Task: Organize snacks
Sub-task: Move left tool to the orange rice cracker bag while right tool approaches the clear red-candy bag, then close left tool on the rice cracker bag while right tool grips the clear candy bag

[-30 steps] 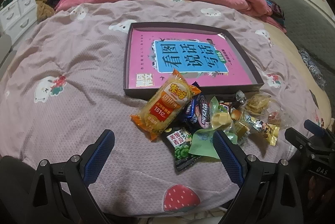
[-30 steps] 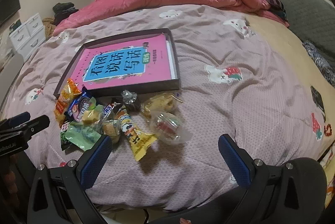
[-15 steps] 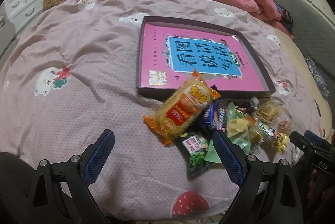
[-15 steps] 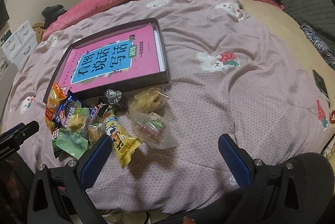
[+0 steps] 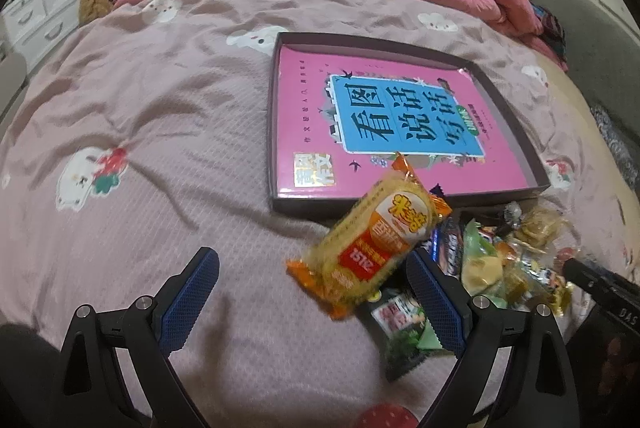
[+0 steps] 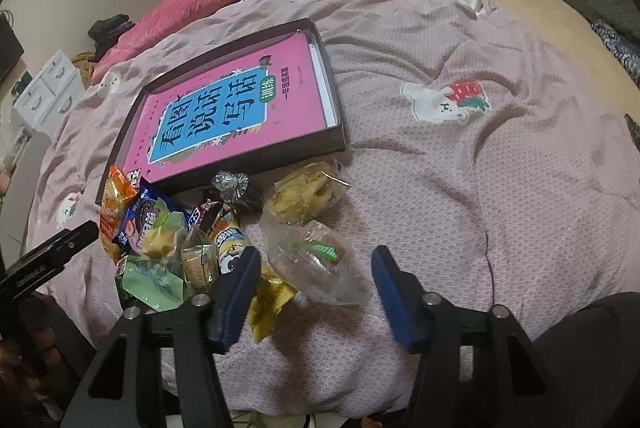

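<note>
Two tongs hover over a bed near its foot edge, where a heap of snacks lies against the near wall of a shallow box (image 6: 336, 143) holding a pink book (image 6: 224, 107). Right tongs (image 6: 316, 292) are closing, pads not yet pressing, around a clear-wrapped snack (image 6: 320, 264) lying directly ahead between the jaws, its long axis running roughly along the pointing line. Yellow packet (image 6: 268, 304) touches the left pad and could be caught with it. Left tongs (image 5: 312, 300) stand open and empty; an orange cracker pack (image 5: 372, 244) lies ahead toward their right pad, long axis diagonal. Right hand is judged nearer a grasp. Box stands just beyond the heap, unobstructed.
</note>
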{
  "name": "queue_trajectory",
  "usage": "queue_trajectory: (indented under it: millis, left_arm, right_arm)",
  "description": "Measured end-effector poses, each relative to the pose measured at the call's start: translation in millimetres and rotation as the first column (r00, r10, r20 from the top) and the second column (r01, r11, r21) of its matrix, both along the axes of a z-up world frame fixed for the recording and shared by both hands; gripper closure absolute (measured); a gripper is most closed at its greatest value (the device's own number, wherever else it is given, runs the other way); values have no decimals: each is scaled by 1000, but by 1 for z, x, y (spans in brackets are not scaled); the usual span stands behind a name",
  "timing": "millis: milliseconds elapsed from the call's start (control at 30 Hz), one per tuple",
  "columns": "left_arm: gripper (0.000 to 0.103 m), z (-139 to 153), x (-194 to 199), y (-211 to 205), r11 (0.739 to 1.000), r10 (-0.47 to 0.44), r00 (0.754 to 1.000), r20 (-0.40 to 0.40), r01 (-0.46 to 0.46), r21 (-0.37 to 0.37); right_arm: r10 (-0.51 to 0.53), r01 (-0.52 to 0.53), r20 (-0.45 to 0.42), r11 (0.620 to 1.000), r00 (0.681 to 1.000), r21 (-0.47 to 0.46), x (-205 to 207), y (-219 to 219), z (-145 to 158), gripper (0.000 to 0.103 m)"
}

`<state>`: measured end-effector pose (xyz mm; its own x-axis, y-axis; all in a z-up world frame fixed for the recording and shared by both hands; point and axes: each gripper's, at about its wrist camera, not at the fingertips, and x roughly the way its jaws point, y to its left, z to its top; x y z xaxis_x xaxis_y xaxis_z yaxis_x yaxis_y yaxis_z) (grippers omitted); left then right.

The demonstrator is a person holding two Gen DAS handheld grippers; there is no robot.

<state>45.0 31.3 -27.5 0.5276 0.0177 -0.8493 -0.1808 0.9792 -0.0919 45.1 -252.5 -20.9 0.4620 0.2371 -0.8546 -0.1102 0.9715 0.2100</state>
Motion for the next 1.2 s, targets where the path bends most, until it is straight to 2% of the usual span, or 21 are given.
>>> queue_trajectory:
  millis: [67,233,333,433,633,667,700,800,1000,1200]
  left_arm:
    - [8,-3,4,-2,1000,-14,1000,-8,15,4]
    - [8,-11,10,-7,999,-45,998,-32,45,4]
    - [8,-13,13,-10,998,-56,998,-31,56,19]
    - [8,-15,16,-9,998,-64,998,-23,64,3]
    - [10,-17,19,-13,995,-101,995,-3,101,-1]
    - [19,-17,20,-13,994,-106,994,0,106,-6]
    - [33,-18,21,-13,993,-115,993,-5,115,-16]
    - [51,-26,23,-14,991,-131,990,-44,130,-33]
    - [63,-27,23,-9,990,-128,991,-37,125,-65]
    - [66,-6,14,-6,988,-126,991,31,129,-90]
  right_arm:
    - [1,-1,-7,1000,1000,6,2,0,-2,59]
    - [3,-2,-16,1000,1000,19,4,0,-5,59]
    - [2,-1,-20,999,1000,34,7,-1,-7,60]
    - [3,-2,-23,999,1000,48,9,-3,-7,61]
    - [14,-15,20,998,1000,62,6,-2,1,62]
    - [23,-25,41,998,999,57,5,-1,5,62]
    - [30,-33,58,998,998,49,4,1,8,62]
    - [52,-55,102,998,993,31,0,6,16,62]
    - [57,-64,143,997,988,40,-1,6,25,63]
    - [68,-79,170,995,983,62,-3,7,30,64]
